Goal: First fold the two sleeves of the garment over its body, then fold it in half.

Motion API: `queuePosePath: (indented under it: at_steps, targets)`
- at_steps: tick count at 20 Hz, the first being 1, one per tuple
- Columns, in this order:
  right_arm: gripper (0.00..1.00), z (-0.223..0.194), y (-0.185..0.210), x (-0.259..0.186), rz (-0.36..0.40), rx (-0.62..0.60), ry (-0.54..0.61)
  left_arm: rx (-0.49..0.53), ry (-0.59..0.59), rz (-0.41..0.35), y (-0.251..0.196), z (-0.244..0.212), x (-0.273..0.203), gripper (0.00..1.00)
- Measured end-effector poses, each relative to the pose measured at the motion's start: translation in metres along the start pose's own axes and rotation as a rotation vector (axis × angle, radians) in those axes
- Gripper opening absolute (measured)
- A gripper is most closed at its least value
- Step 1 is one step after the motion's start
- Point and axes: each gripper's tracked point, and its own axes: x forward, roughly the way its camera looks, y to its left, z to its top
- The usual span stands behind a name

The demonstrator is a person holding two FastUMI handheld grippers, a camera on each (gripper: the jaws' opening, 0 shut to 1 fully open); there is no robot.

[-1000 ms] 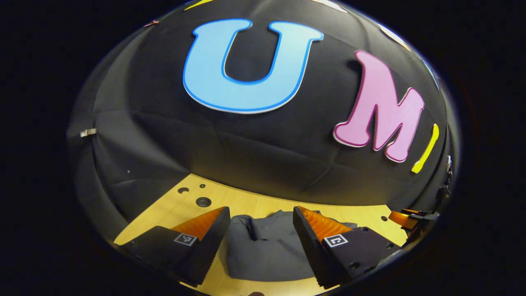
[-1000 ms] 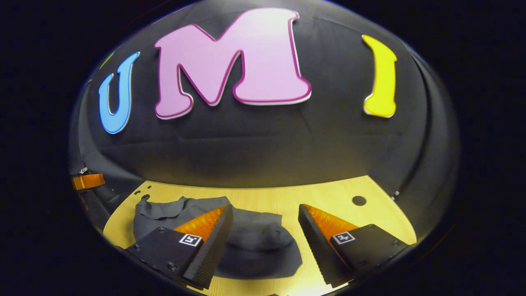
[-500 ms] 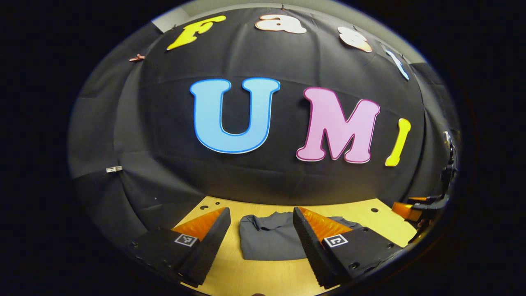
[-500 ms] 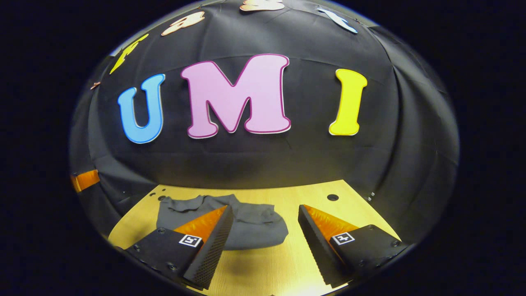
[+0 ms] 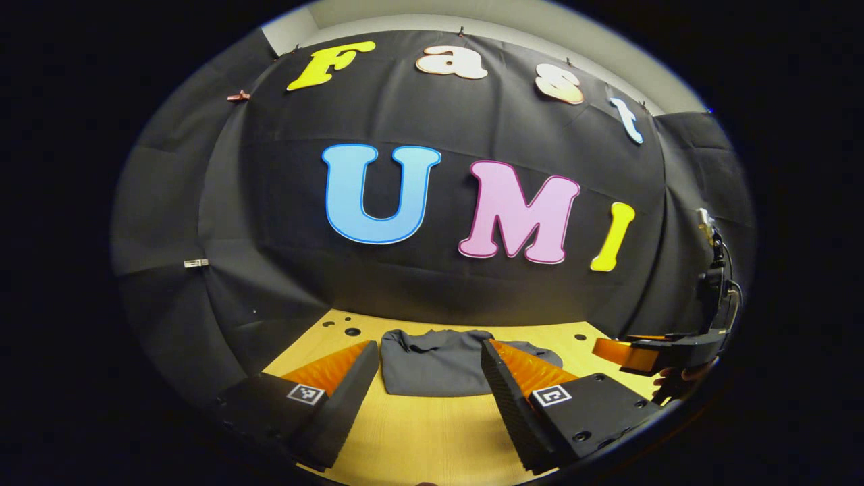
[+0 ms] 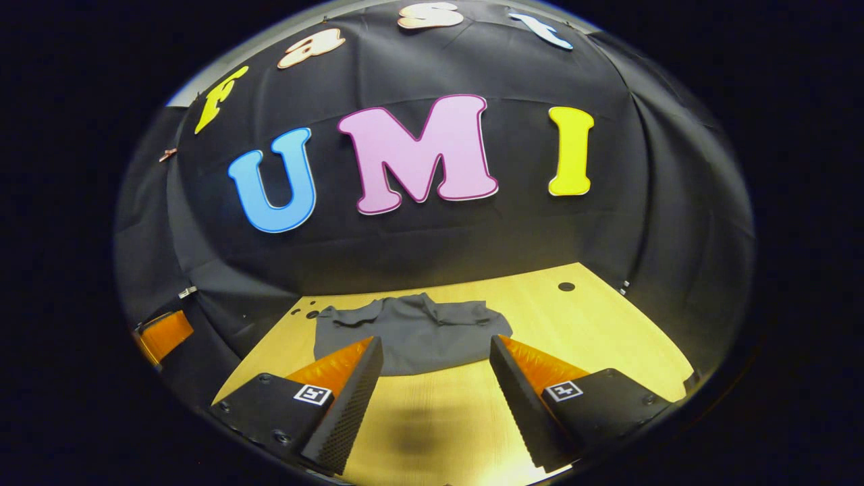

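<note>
While both grippers hang clear, left gripper (image 5: 426, 370) and right gripper (image 6: 435, 364) gaping and empty, garment (image 6: 412, 333) lies compact on table (image 6: 594, 331) (no sleeve sticking out). It looks folded; any further touch-up should only flatten edges.

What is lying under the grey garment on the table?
The grey garment lies folded on the wooden table, whose bare surface shows all around it. Whatever lies beneath its layers, including the tucked sleeves, is covered by the cloth and cannot be seen.

A recording booth: black cloth wall (image 5: 418, 290) behind a drilled wooden table (image 6: 594, 324).
</note>
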Motion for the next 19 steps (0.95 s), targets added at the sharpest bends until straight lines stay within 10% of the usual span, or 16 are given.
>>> queuePosePath:
  at_steps: [19]
  targets:
    - [0.98, -0.035, 0.010, -0.032, -0.029, 0.024, 0.024, 0.046, 0.085, -0.034, 0.029, -0.040, -0.012, 0.96]
